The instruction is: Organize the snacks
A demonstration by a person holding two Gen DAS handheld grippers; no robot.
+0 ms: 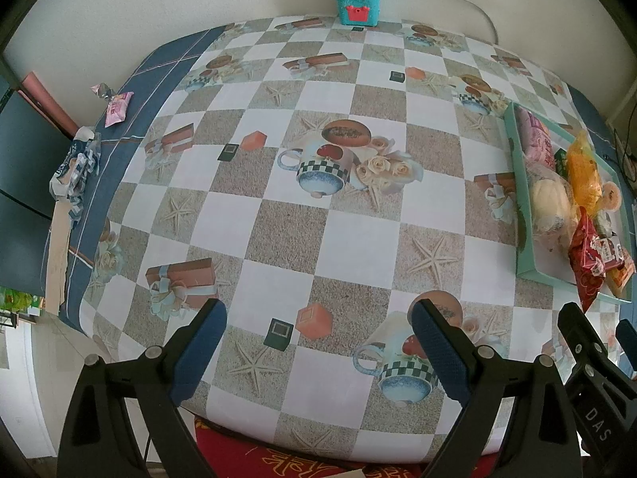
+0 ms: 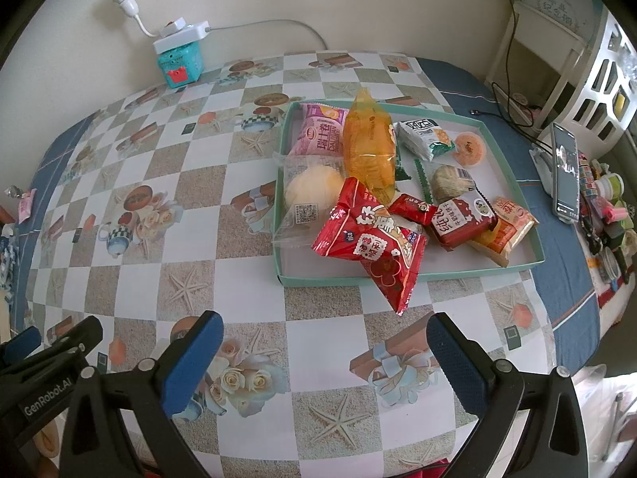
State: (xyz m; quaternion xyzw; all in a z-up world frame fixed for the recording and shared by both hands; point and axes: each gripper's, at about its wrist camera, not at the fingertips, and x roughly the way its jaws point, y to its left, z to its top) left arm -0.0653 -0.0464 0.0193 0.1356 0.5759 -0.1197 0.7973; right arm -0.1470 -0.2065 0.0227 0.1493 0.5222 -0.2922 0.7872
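A mint-green tray [image 2: 513,167] on the checkered tablecloth holds several snacks: a pink pack [image 2: 318,131], an orange bag [image 2: 368,147], a round pale bun in clear wrap [image 2: 310,191] and a big red bag [image 2: 374,247] that hangs over the front rim. The same tray [image 1: 521,183] shows at the right of the left wrist view. A lone pink snack pack [image 1: 118,108] lies at the table's far left edge. My left gripper [image 1: 316,342] is open over bare tablecloth. My right gripper [image 2: 324,354] is open too, short of the tray, with nothing between its fingers.
A teal box [image 1: 357,3] under a white power strip stands against the back wall. A phone on a stand [image 2: 565,171] and small clutter sit at the right edge. A crumpled blue-white cloth [image 1: 75,171] hangs off the left edge. A red cushion [image 1: 278,458] lies below the near edge.
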